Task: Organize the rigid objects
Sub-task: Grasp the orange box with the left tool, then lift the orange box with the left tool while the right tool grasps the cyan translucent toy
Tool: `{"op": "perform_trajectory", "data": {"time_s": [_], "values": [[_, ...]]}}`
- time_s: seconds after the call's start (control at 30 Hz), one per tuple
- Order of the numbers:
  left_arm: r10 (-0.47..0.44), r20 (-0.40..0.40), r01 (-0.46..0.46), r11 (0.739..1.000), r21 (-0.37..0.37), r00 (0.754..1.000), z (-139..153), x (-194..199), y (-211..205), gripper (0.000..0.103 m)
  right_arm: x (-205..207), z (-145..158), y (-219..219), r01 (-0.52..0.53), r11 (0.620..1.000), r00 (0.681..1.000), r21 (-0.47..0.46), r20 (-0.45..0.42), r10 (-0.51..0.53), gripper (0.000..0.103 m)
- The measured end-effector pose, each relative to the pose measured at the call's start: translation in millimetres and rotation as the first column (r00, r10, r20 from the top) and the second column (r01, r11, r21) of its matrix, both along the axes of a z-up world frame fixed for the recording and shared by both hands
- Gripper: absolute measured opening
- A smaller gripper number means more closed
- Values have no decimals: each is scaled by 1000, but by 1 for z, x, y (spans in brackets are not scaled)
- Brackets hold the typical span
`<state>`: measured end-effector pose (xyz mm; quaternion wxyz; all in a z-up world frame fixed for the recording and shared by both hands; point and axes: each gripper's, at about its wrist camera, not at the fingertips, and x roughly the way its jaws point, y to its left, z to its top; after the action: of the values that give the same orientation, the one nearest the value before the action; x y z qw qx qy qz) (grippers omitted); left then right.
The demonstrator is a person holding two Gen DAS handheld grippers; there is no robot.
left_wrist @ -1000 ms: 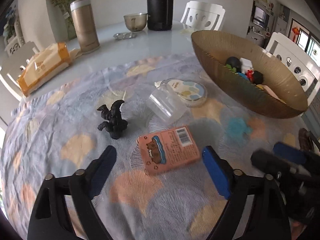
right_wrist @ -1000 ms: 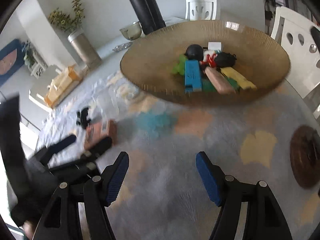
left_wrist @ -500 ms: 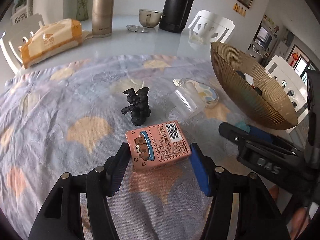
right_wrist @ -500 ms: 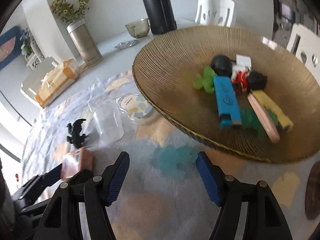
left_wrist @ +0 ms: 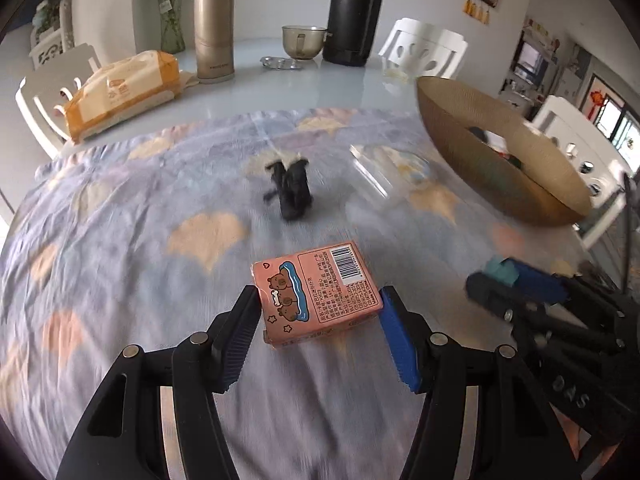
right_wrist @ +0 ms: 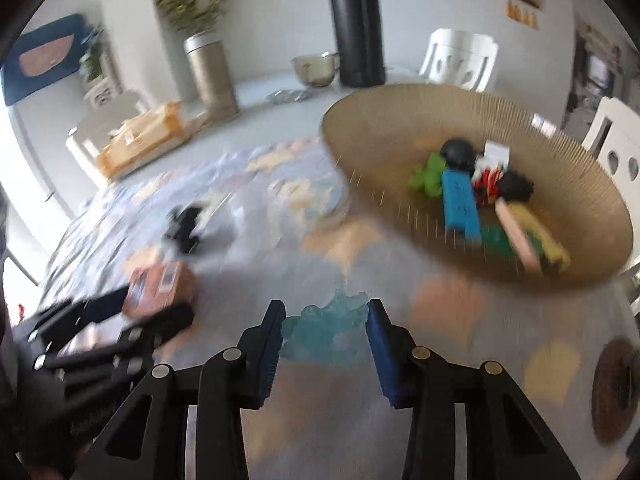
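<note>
1. Your left claw is clamped on the pink card box; both pads press its short sides.
2. Your right claw is closing around the translucent blue toy lying on the patterned cloth; the pads look to be at its edges, but blur hides whether they press it.
3. The black figurine stands on the cloth beyond the box.
4. The ribbed brown bowl on the tabletop holds several toys, among them a blue block.
</note>
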<state>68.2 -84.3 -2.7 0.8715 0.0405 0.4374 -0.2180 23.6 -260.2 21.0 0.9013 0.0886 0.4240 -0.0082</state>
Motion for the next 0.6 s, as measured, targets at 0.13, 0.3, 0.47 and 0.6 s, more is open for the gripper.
{"op": "perform_trajectory", "data": {"time_s": [0.13,0.3,0.47,0.6], "values": [[-8,65,3,997,80,998,4,-32,13,58,-38,2,29,-151,983,988,-108,29,155,41],[-92,50,84,986,144,995,-3,-56,20,59,-62,-5,54,-253,956,962,-147,70,265,40],[-126,42,115,974,196,991,-10,-63,25,70,-63,-4,45,-201,971,972,-127,100,214,40],[-103,49,91,975,202,993,-11,-69,43,76,-61,-7,35,-189,979,978,-81,77,195,40]]}}
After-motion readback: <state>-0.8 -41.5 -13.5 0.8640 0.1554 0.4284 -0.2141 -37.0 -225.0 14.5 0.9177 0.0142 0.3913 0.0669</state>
